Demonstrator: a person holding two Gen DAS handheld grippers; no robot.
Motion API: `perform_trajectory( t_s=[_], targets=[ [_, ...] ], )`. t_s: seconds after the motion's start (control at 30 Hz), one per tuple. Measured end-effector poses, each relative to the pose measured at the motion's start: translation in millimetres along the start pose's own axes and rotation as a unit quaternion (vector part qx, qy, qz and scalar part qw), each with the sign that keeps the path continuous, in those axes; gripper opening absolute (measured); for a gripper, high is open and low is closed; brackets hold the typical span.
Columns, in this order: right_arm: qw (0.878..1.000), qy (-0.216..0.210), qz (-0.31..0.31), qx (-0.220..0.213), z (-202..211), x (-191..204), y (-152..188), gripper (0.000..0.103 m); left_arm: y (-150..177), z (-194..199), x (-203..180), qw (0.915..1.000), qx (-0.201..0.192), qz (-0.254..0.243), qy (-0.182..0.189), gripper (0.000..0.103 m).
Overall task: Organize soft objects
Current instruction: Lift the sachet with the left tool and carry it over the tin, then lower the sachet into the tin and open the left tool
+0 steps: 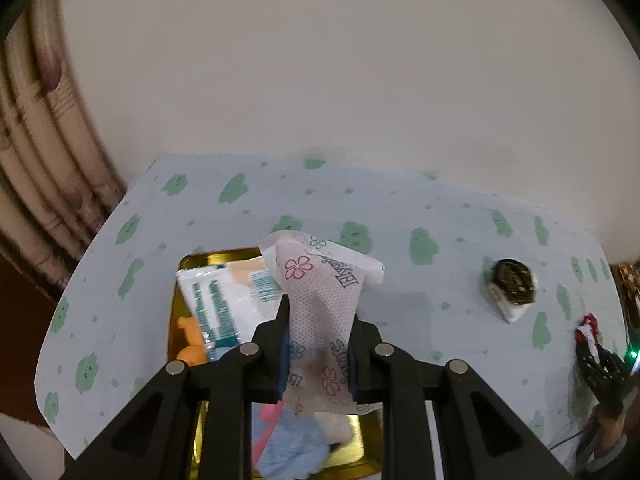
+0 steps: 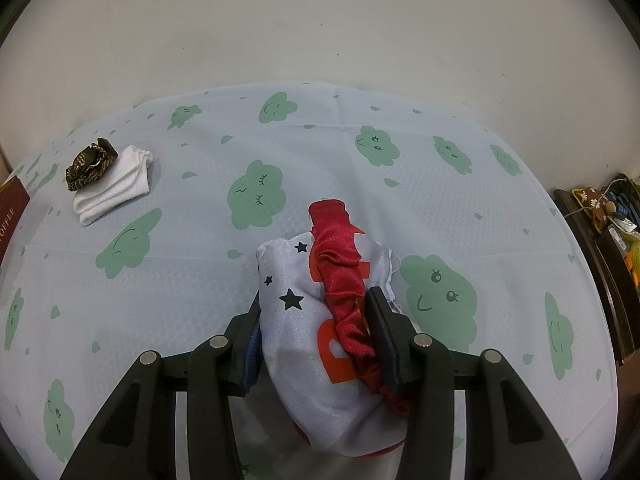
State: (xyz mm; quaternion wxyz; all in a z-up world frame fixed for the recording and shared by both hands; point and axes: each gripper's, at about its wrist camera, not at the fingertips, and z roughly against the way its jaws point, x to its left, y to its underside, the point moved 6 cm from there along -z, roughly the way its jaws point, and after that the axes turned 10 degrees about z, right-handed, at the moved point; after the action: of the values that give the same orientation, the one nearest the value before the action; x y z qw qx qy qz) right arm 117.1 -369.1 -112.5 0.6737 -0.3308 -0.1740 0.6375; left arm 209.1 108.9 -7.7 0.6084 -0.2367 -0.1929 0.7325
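Observation:
My left gripper (image 1: 320,312) is shut on a white pad packet with pink flower prints (image 1: 320,300) and holds it above a gold tray (image 1: 174,312). The tray holds a white and teal tissue pack (image 1: 216,300), an orange soft toy (image 1: 190,340), a blue cloth (image 1: 292,444) and a pink item. My right gripper (image 2: 314,300) is shut on a white cloth pouch with black stars and a red gathered band (image 2: 316,312), close over the table. White folded socks (image 2: 116,184) with a dark patterned scrunchie (image 2: 90,164) lie at the far left; they also show in the left wrist view (image 1: 512,284).
The table has a pale blue cloth with green cloud prints (image 2: 360,184) and stands against a plain wall. A dark red box (image 2: 10,208) sits at the left edge. A dark shelf with clutter (image 2: 604,216) stands to the right. Curtains (image 1: 44,160) hang at the left.

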Motion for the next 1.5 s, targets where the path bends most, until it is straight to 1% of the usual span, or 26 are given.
perform_trajectory(
  t_s=[0.1,0.2,0.3,0.43,0.5,0.57,0.6,0.63,0.73,0.87,1.07,1.2,1.27,1.37,1.5],
  targets=[
    [1.0,0.0,0.0,0.0,0,0,0,0.045,0,-14,14,0.9998,0.01,0.011,-0.01,0.022],
    [1.0,0.0,0.0,0.0,0,0,0,0.045,-3,-25,24,0.9994,0.023,0.024,-0.009,0.024],
    [1.0,0.001,0.0,0.0,0,0,0,0.045,-10,-31,28,0.9993,0.02,0.019,-0.025,0.025],
    [1.0,0.001,0.0,0.0,0,0,0,0.045,-18,-41,29,0.999,0.027,0.017,-0.032,0.035],
    [1.0,0.001,0.0,0.0,0,0,0,0.045,-18,-48,30,0.9983,0.04,0.018,-0.039,0.044],
    [1.0,0.001,0.0,0.0,0,0,0,0.045,-16,-55,30,0.998,0.048,0.017,-0.038,0.046],
    [1.0,0.001,0.0,0.0,0,0,0,0.045,-14,-58,30,0.9977,0.053,0.014,-0.04,0.053],
    [1.0,0.001,0.0,0.0,0,0,0,0.045,-12,-61,30,0.9973,0.056,0.013,-0.045,0.056],
    [1.0,0.001,0.0,0.0,0,1,-1,0.045,-7,-65,34,0.9967,0.063,0.022,-0.045,0.056],
    [1.0,0.002,0.001,0.0,0,1,-1,0.045,-8,-60,37,0.9971,0.062,0.038,-0.023,0.056],
    [1.0,0.002,0.001,0.001,0,1,-1,0.045,-12,-38,38,0.9984,0.042,0.038,-0.003,0.056],
    [1.0,0.002,0.001,0.001,0,1,-1,0.045,-8,-20,41,0.9986,0.029,0.044,0.007,0.056],
    [1.0,0.002,0.001,0.001,0,1,-1,0.045,-3,-11,43,0.999,0.018,0.041,0.005,0.056],
    [1.0,0.002,0.002,0.001,0,1,-1,0.045,7,-1,50,0.9992,0.005,0.036,-0.016,0.056],
    [1.0,0.003,0.002,0.001,0,1,-1,0.045,22,11,65,0.9991,-0.004,0.034,-0.026,0.056]
  ],
)
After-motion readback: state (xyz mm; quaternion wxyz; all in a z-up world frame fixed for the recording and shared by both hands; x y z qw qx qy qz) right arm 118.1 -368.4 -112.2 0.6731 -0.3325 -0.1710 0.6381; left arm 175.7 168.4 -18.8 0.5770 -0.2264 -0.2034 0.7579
